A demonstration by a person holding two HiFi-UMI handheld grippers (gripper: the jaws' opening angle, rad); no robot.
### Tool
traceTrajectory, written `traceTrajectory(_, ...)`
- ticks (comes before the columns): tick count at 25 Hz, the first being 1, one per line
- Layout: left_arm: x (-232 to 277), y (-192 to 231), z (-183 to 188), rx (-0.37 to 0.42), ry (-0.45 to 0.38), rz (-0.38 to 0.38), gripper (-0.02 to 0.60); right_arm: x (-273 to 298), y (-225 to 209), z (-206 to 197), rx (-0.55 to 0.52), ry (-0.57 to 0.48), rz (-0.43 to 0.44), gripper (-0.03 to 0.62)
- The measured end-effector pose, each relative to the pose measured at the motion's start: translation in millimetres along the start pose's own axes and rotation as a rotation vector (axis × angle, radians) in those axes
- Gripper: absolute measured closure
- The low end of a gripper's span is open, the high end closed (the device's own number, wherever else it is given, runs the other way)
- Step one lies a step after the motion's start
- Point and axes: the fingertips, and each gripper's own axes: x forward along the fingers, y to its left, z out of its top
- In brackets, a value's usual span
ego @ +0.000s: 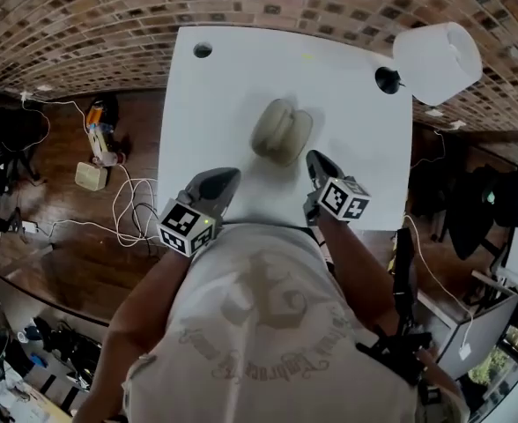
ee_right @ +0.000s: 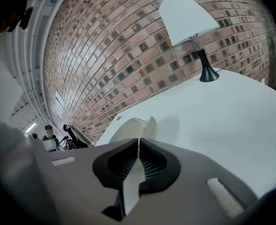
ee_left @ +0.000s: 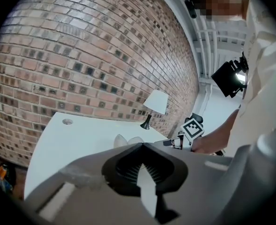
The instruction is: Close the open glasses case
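Table (ego: 241, 86), 1 open glasses case (ego: 281, 130), 1 lamp (ego: 437, 60), 2 hand-held grippers (ego: 226, 178) (ego: 315, 158)

White tabletop (ego: 347, 104): table lamp (ego: 437, 60), white shade, black base, at far right corner; round cable hole (ego: 203, 50) at far left corner. Brick wall (ego: 109, 16) behind. Wooden floor (ego: 83, 263), left: loose white cables (ego: 134, 183).

Beige glasses case (ego: 281, 130), white table (ego: 241, 86), white lamp (ego: 437, 60) — red-brown brick-patterned wall (ego: 109, 7).
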Motion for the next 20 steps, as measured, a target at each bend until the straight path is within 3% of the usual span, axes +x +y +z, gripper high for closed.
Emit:
traceTrajectory(5, -8.1, 6.2, -5.1, -0.021, -0.004, 0.043, 0.575, 16.3, 0.6, 4.3, -0.006, 0.007, 0.0, 0.507)
traceTrajectory(11, -12.0, 8.5, -7.0, -0.046, -0.016, 0.063, 0.575, 29.3, -16.1, -11.1, 0.062, 0.072, -0.068, 0.421)
traceTrajectory(20, -21.0, 16.5, -3.7, -0.061, -0.039, 0.103, 0.575, 52.4, -8.4, -25.5, 0.185, 0.113, -0.021, 0.385)
